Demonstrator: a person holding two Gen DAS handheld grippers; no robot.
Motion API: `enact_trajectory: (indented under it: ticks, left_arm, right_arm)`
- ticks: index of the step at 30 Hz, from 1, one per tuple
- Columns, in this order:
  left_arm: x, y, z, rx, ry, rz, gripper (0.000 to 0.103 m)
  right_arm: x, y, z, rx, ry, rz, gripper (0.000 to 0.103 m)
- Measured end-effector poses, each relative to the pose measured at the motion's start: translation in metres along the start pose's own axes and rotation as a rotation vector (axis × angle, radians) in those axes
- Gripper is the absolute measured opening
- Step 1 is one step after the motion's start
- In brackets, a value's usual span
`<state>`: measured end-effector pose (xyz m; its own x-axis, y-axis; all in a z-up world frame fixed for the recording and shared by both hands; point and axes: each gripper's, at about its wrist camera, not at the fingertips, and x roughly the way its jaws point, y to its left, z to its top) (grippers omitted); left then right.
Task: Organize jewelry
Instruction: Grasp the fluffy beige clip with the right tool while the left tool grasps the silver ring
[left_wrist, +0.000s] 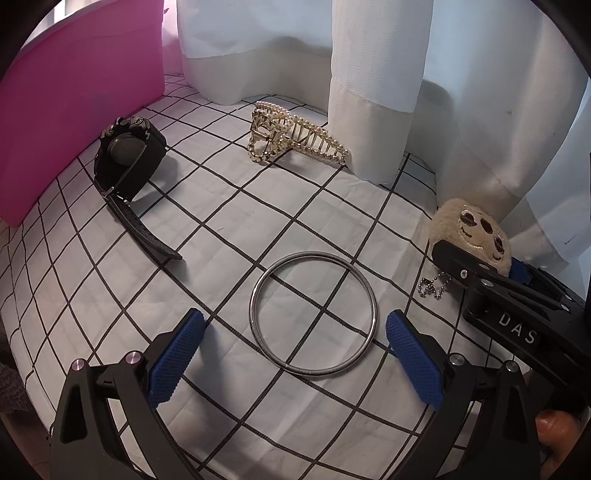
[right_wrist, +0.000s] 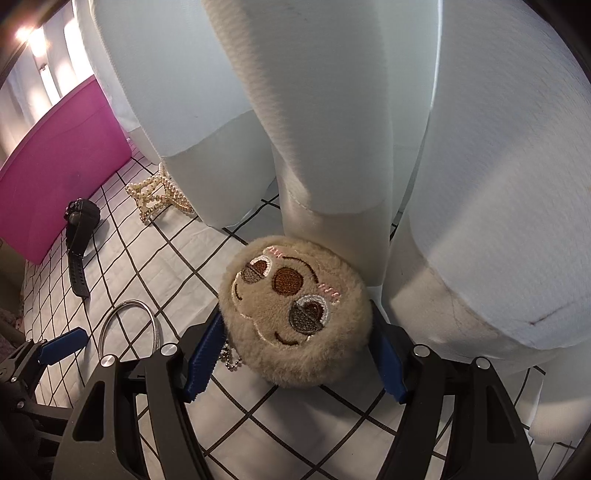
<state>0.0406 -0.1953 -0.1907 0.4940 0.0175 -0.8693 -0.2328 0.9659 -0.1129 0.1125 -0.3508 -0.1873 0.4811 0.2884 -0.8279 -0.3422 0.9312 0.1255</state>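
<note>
Two grippers: right gripper (right_wrist: 295, 363) fingers clamped on plush keychain (right_wrist: 295, 314); left gripper (left_wrist: 293, 354) fingers released, straddling silver bangle (left_wrist: 314, 314).

My fingers (left_wrist: 415, 360) wear rough, knurled blue plastic pads on matt black frames. The bangle (left_wrist: 313, 314) is smooth, shiny metal; the watch (left_wrist: 127, 162) matt black rubber; the hair claw (left_wrist: 295, 136) glossy pearl beads on gold metal. The plush face (right_wrist: 295, 314) is fuzzy cloth, the grid tablecloth (left_wrist: 221, 229) matt fabric, the pink bin (left_wrist: 74, 92) smooth plastic
</note>
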Motion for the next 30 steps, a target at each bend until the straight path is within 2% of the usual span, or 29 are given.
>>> enact_trajectory:
  ticks: [5, 12, 19, 24, 30]
  left_arm:
    - [0.004, -0.001, 0.005, -0.006, -0.007, 0.017, 0.097]
    - [0.013, -0.004, 0.010, 0.004, -0.011, 0.086, 0.098]
    - [0.015, -0.004, 0.007, -0.004, -0.055, 0.107, 0.098]
    - [0.011, -0.006, 0.000, 0.000, -0.095, 0.114, 0.098]
    - [0.009, -0.011, -0.004, 0.006, -0.095, 0.127, 0.097]
  right_arm:
    - [0.001, 0.000, 0.001, 0.002, -0.002, 0.002, 0.068]
    - [0.003, 0.001, 0.002, -0.007, -0.005, 0.000, 0.069]
    - [0.005, 0.001, 0.004, -0.011, -0.007, -0.011, 0.070]
    - [0.009, 0.009, 0.002, -0.046, -0.016, -0.057, 0.070]
    - [0.009, 0.008, 0.001, -0.035, -0.031, -0.065, 0.070]
